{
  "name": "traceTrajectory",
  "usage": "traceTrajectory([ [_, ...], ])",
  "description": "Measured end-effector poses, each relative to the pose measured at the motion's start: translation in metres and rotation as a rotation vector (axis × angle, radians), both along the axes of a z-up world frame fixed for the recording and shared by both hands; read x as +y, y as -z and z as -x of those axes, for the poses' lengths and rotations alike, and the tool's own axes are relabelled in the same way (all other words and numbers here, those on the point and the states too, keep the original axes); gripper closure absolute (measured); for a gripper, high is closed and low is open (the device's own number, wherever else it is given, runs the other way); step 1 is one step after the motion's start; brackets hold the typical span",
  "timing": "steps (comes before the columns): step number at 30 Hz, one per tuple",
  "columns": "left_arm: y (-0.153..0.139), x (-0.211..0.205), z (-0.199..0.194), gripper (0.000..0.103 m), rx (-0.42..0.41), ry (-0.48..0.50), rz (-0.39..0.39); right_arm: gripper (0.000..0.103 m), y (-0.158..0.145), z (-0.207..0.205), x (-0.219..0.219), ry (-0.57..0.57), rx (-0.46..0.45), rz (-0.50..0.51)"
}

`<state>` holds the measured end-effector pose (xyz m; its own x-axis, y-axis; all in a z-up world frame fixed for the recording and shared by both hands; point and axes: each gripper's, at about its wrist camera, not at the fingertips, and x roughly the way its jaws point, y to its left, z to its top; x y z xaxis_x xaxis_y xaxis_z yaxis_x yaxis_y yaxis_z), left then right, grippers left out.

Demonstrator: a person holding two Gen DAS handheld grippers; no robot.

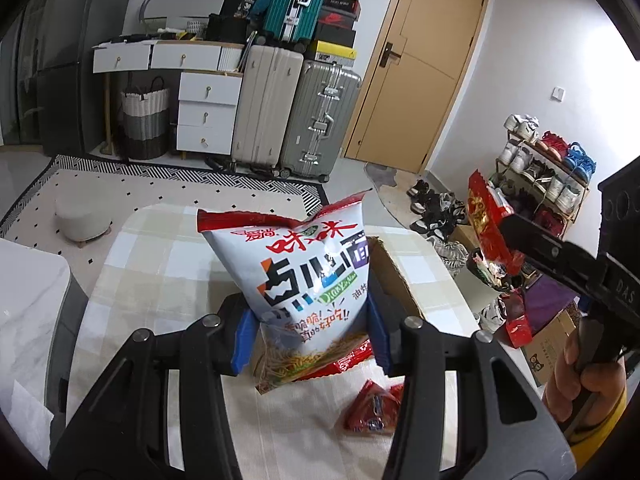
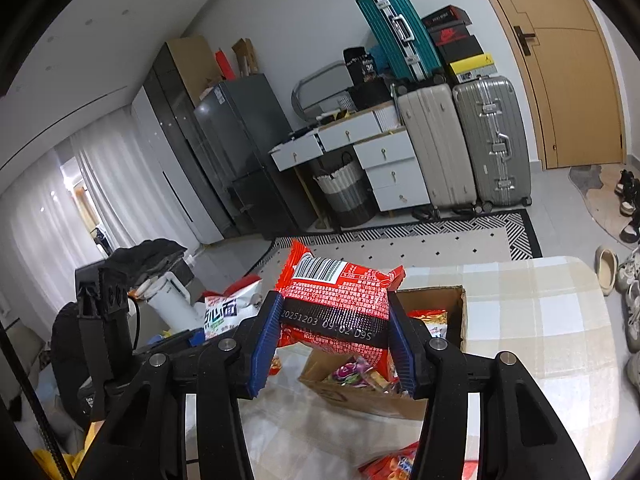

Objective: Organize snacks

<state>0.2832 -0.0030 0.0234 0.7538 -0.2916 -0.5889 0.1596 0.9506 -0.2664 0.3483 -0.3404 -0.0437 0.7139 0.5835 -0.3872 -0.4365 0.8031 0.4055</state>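
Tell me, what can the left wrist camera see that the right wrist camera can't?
Only the left wrist view shows the shoe rack and a small round stool. Only the right wrist view shows the white curtains and the snacks lying inside the cardboard box. Both show the left gripper shut on the white noodle snack bag, the right gripper shut on the red snack packet, and the suitcases.

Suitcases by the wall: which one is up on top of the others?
The teal suitcase. It sits tilted on top, while the beige suitcase and the silver suitcase stand side by side on the floor.
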Motion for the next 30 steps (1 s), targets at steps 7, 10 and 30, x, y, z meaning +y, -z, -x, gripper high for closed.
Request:
traceTrajectory([
  [7,0.019,-0.023,-0.066,0.06,0.05,0.015,-0.039,0.052,0.021,-0.035,0.007,-0.006,0.051,0.019],
  [10,0.03,-0.034,-0.093,0.06,0.075,0.026,-0.049,0.052,0.03,-0.049,0.009,-0.003,0.076,0.025],
  [30,0.096,-0.064,-0.169,0.059,0.169,0.054,-0.092,0.052,0.072,-0.09,0.018,-0.003,0.166,0.063],
])
